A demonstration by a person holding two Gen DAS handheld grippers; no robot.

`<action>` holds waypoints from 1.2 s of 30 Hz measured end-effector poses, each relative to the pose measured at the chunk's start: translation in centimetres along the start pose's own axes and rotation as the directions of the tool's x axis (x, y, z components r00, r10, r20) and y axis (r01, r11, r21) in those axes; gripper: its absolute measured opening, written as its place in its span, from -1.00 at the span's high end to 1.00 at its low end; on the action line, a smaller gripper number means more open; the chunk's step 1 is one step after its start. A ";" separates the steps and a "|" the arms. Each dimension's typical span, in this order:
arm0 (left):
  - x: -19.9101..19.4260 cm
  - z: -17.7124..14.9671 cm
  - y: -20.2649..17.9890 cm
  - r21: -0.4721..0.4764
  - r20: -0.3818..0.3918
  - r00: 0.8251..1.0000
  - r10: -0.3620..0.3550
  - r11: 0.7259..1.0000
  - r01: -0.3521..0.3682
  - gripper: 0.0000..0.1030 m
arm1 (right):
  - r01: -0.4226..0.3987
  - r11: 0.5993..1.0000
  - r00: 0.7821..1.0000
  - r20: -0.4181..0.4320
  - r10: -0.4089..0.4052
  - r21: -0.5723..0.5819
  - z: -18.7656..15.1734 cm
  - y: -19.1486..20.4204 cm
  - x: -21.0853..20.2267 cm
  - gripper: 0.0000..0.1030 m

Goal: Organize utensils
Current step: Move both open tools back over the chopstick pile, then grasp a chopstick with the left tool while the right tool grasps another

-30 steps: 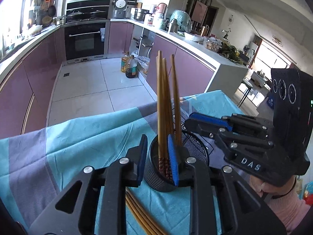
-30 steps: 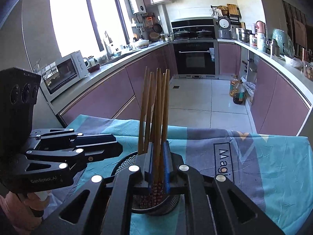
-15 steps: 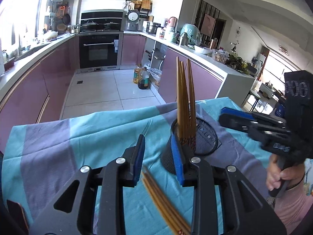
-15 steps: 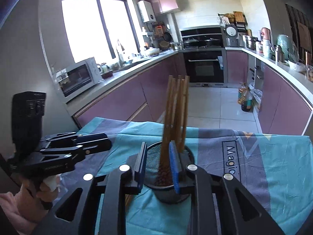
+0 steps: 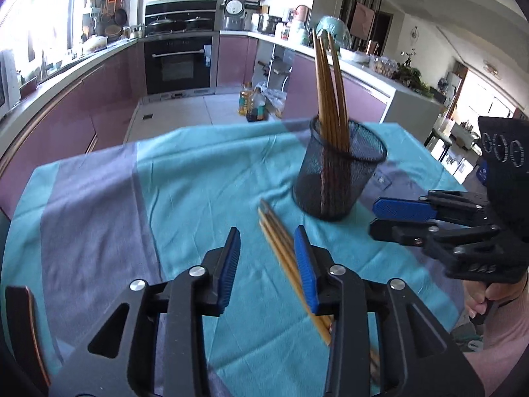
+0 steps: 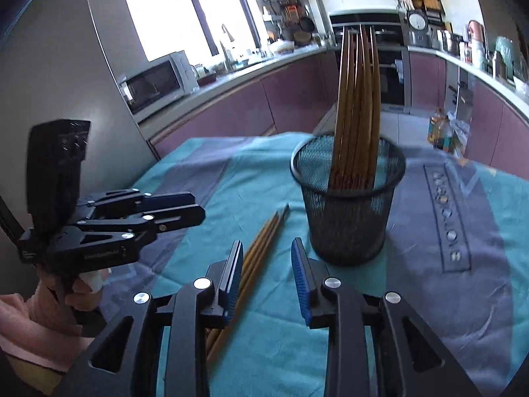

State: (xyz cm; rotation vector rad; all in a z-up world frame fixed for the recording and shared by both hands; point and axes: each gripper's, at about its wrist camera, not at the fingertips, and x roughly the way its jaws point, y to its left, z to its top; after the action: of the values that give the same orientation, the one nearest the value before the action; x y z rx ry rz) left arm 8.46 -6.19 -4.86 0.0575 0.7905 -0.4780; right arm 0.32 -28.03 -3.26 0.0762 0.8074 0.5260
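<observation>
A black mesh cup (image 5: 337,178) stands on the teal cloth and holds several wooden chopsticks (image 5: 329,89) upright; it also shows in the right wrist view (image 6: 348,205), chopsticks (image 6: 357,106) leaning together. A bundle of loose chopsticks (image 5: 284,251) lies flat on the cloth in front of the cup, also in the right wrist view (image 6: 258,251). My left gripper (image 5: 267,264) is open and empty, hovering over the loose bundle. My right gripper (image 6: 267,274) is open and empty, pulled back from the cup, over the same bundle.
The table carries a teal and grey cloth (image 5: 165,182). The right gripper shows at the right of the left wrist view (image 5: 429,218); the left gripper shows at the left of the right wrist view (image 6: 132,218). Kitchen counters and an oven (image 5: 178,63) stand beyond the table.
My right gripper opened and let go of the chopsticks into the cup, then drew back. My left gripper left the cup's side and drew back over the loose bundle.
</observation>
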 end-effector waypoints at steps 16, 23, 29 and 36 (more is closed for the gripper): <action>2.5 -4.0 -1.2 -0.008 -0.110 0.994 -0.016 1.000 0.016 0.32 | -0.015 1.000 0.994 -0.109 0.016 0.007 -2.3 1.8 3.9 0.45; 2.9 -4.4 -1.4 -0.003 -0.126 0.992 -0.028 1.000 0.028 0.28 | 0.008 1.000 0.992 -0.125 -0.009 -0.011 -2.4 2.0 4.5 0.45; 3.3 -4.4 -1.6 0.002 -0.141 0.990 -0.032 0.999 0.033 0.27 | 0.038 0.999 0.990 -0.132 -0.042 -0.033 -2.2 2.3 4.7 0.45; 4.0 -4.4 -2.0 0.017 -0.154 0.988 -0.027 0.999 0.030 0.26 | 0.066 0.997 0.989 -0.132 -0.070 -0.034 -2.3 1.7 4.3 0.45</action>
State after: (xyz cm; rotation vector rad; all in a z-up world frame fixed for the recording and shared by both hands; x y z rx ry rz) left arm 7.03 -8.56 -10.52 0.1021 0.9392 -0.5122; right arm 0.43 -24.79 -7.32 -0.0142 0.9294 0.4816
